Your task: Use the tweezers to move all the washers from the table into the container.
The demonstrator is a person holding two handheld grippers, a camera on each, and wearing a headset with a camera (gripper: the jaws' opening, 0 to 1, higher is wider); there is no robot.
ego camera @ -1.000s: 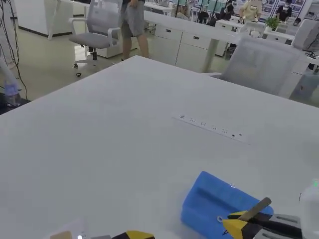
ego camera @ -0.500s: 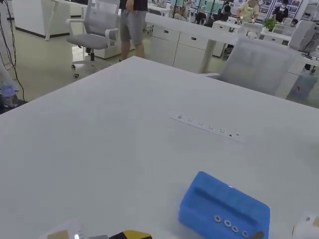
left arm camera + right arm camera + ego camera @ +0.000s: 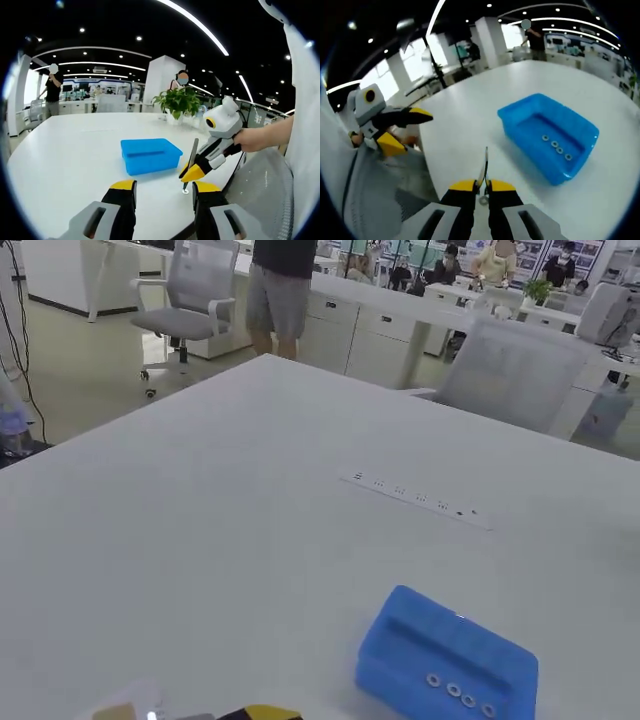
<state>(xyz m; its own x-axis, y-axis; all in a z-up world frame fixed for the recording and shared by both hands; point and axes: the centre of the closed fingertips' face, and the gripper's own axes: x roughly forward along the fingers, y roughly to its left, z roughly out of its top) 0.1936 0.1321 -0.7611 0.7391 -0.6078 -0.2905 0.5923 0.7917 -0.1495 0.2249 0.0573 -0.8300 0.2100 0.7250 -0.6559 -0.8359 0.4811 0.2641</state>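
Right gripper view, left to right: the left gripper [image 3: 415, 132] hangs beside the edge of the table [image 3: 465, 115] with its jaws spread and nothing between them. In the middle, the right gripper [image 3: 482, 187] has its jaws pressed together on the tweezers [image 3: 484, 165], whose tips point out over the table; whether they carry anything I cannot tell. To the right sits the blue container [image 3: 540, 162], with four washers [image 3: 555, 144] lying in a row on its floor. Whether any washer is left on the table I cannot tell, so the step is probably a check and, if needed, one more pick. For that, keep the pinch on the tweezers firm, come in low, take the washer by its rim, lift it over the near wall and let go close to the floor.
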